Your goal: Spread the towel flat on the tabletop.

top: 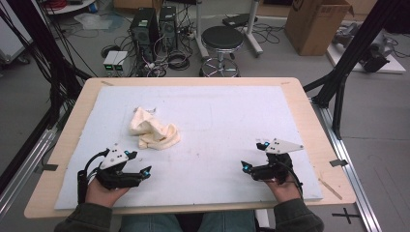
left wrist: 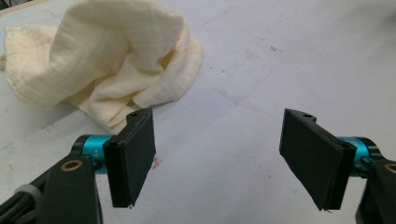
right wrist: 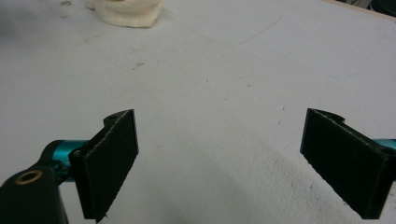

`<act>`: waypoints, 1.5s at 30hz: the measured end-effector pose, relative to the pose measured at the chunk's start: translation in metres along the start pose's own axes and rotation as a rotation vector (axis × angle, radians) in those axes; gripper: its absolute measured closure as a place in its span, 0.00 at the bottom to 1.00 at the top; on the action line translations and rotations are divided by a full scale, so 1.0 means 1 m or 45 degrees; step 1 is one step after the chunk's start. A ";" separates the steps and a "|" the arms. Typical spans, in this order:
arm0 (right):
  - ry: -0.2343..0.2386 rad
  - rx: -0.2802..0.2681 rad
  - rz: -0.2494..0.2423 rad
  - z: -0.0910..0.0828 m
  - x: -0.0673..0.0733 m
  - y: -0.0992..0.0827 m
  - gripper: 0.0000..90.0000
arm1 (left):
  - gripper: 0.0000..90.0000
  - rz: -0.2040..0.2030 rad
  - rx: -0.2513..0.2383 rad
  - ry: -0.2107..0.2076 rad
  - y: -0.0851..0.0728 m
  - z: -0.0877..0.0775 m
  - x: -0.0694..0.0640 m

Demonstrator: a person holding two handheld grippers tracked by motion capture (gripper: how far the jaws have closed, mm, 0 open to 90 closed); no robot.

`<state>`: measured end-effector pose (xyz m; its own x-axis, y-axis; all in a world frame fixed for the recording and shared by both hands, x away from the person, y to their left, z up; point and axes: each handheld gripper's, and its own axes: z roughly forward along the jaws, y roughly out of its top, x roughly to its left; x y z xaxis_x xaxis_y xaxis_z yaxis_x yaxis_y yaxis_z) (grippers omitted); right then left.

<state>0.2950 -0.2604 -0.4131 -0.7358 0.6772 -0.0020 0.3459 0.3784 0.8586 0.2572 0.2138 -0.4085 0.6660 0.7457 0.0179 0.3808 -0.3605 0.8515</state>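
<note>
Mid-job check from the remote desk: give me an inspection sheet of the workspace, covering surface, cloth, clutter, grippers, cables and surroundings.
Surface: white mat on a wooden table; faint scuffs and specks, otherwise bare.
Job's things: cream cloth, crumpled in a heap on the mat's left half, touched by neither gripper.
Clutter: nothing seen on the mat besides the cloth.
Grippers: left gripper open, near the front edge, cloth just beyond its jaws; right gripper open, over bare mat, well apart from the cloth.
Cables: one trails from each gripper back along the hand; tangled leads on the floor behind the table.
Surroundings: black stool, computer towers, cardboard box, black frame posts.
</note>
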 end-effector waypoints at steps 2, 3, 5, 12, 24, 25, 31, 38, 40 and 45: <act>0.002 -0.002 -0.009 0.001 -0.001 0.000 0.12 | 0.30 0.002 -0.008 0.008 0.000 0.000 0.000; 0.005 0.000 -0.008 0.002 -0.001 0.000 0.12 | 0.30 0.002 -0.008 0.008 0.000 0.000 0.000; 0.007 0.007 0.005 0.002 -0.001 0.000 0.12 | 0.30 -0.001 -0.012 0.009 0.000 0.000 -0.001; 0.006 -0.008 -0.003 0.001 -0.002 0.000 0.12 | 0.31 -0.004 -0.008 0.004 0.001 0.001 -0.002; 0.005 -0.019 -0.016 0.000 0.001 0.001 0.12 | 0.31 0.002 -0.005 0.003 -0.001 -0.002 -0.003; 0.008 -0.011 -0.016 0.001 0.002 0.001 0.12 | 0.31 -0.002 -0.004 0.004 -0.001 -0.003 -0.002; 0.017 -0.004 -0.013 0.002 0.002 0.001 0.12 | 0.31 -0.009 -0.007 0.001 -0.001 -0.002 -0.001; 0.012 -0.004 -0.022 0.002 0.002 0.000 0.12 | 0.31 -0.016 -0.011 0.003 0.001 0.000 -0.001; 0.012 -0.002 -0.012 0.001 0.002 0.000 0.12 | 0.31 -0.017 -0.012 0.002 0.001 0.000 0.000; 0.010 -0.001 -0.012 -0.001 0.002 -0.001 0.12 | 0.31 -0.026 -0.016 -0.002 0.003 0.001 0.001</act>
<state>0.2923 -0.2599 -0.4134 -0.7436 0.6686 -0.0060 0.3386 0.3844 0.8588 0.2594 0.2131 -0.4061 0.6593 0.7518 0.0000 0.3859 -0.3384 0.8582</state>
